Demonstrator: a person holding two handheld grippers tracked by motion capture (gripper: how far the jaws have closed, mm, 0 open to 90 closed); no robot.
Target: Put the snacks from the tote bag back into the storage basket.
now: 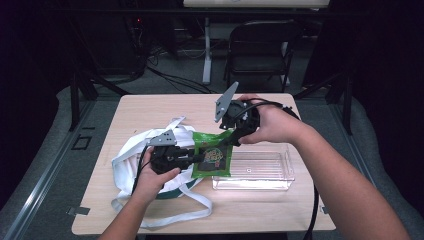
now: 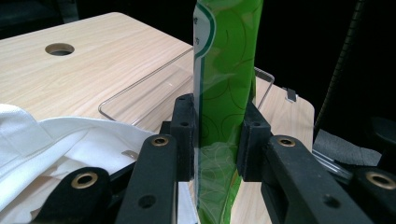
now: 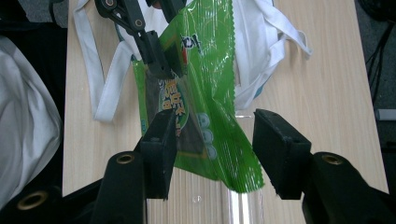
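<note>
Clear plastic bin [image 1: 280, 170] beside green snack packet [image 1: 212, 159]

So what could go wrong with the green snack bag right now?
The left gripper alone pinches the green snack bag, at one edge, so it might slip or twist and drop beside the clear tray instead of in it. The right gripper has open jaws around the bag's other end; closing or pulling wrongly could crumple it. The bag could also snag on the white tote bag below.
</note>
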